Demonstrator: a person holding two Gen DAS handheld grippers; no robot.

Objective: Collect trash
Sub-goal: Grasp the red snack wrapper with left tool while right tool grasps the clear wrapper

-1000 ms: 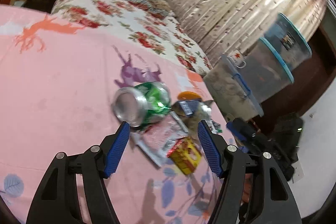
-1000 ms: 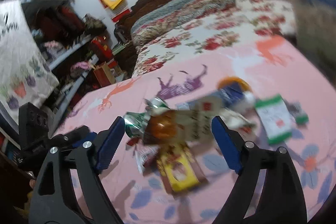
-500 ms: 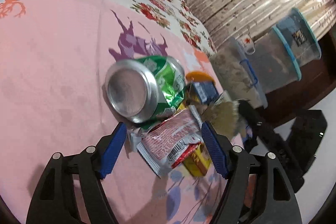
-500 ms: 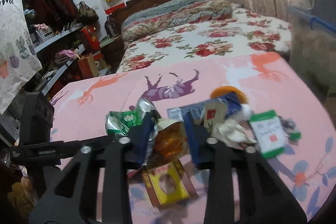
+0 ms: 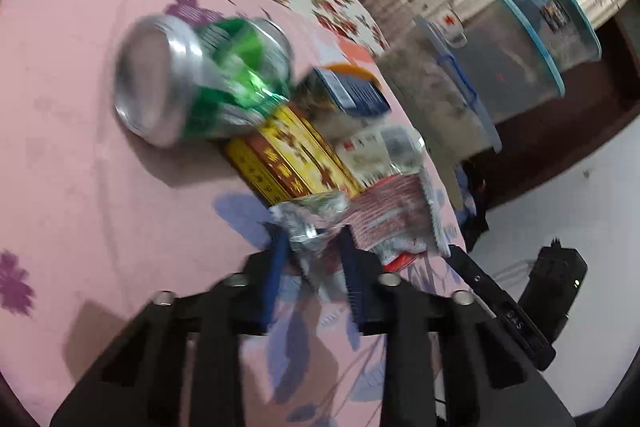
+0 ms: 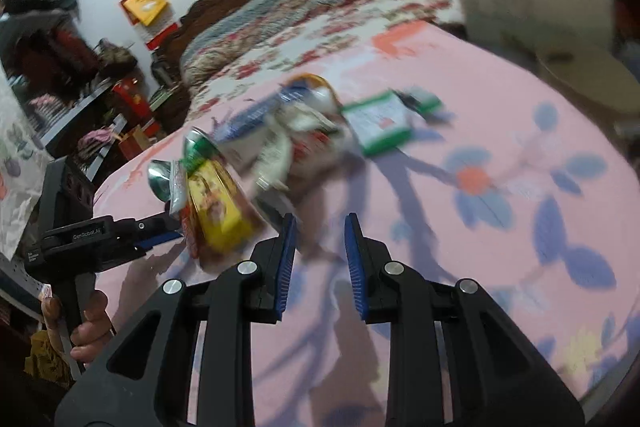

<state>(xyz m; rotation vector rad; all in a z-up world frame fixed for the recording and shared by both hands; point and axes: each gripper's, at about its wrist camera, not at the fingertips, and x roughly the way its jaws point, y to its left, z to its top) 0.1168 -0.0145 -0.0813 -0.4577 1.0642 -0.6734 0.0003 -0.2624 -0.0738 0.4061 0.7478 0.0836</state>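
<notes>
A heap of trash lies on the pink bedcover (image 5: 80, 187). In the left wrist view I see a crushed green can (image 5: 200, 79), a yellow box (image 5: 288, 155), a blue carton (image 5: 352, 91) and a red foil wrapper (image 5: 396, 215). My left gripper (image 5: 314, 259) is shut on the silvery end of the red wrapper. In the right wrist view my right gripper (image 6: 320, 251) is nearly closed with nothing between its fingers, just in front of the yellow box (image 6: 216, 203). A green-edged packet (image 6: 380, 123) lies further right.
Clear plastic storage tubs (image 5: 520, 39) with blue rims stand beside the bed on the right. A flowered quilt (image 6: 304, 23) and wooden headboard lie beyond the pink cover. Cluttered shelves (image 6: 60, 59) stand at the left. The other hand-held gripper (image 6: 92, 239) shows at the left.
My left gripper closed on the red wrapper and pulled it up from the heap. My right gripper, which was closed around a brown-orange piece, now has nothing between its fingers and sits nearer me.
</notes>
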